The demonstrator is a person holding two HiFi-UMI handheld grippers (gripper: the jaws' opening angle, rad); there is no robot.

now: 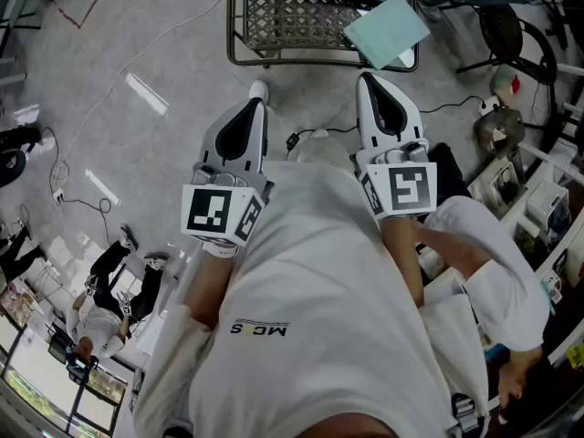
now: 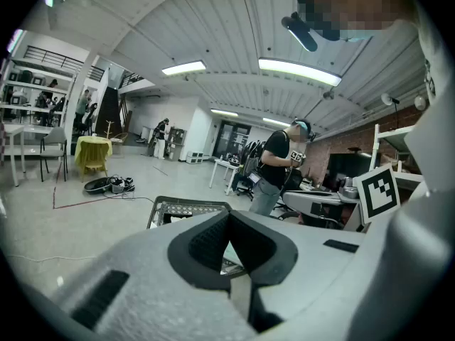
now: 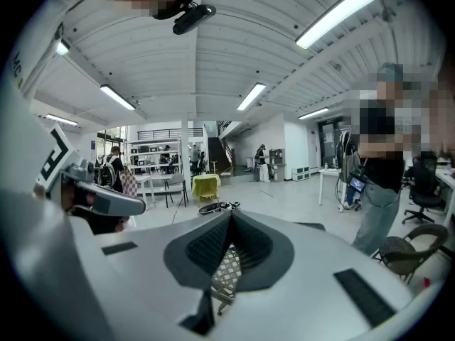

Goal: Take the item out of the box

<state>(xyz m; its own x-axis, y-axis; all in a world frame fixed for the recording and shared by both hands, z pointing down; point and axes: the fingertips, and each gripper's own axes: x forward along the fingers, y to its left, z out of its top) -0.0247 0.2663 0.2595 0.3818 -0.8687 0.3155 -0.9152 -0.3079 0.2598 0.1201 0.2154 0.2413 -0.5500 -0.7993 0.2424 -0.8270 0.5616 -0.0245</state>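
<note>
Well ahead of the left gripper (image 1: 256, 97) and right gripper (image 1: 370, 85), both clenched on nothing, a wire box (image 1: 292, 21) holds a pale-green sheet (image 1: 388, 29), seemingly light and floppy, best pinched by its overhanging corner.

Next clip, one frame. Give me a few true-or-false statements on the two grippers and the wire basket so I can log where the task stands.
1. The left gripper and the right gripper are both shut, with nothing between their jaws. True.
2. The left gripper is reaching down inside the wire basket. False: it is outside the basket, short of its near rim, as is the right gripper.
3. A pale green sheet lies over the basket's near right corner. True.
4. The basket stands on a table. False: it stands on the grey floor.
</note>
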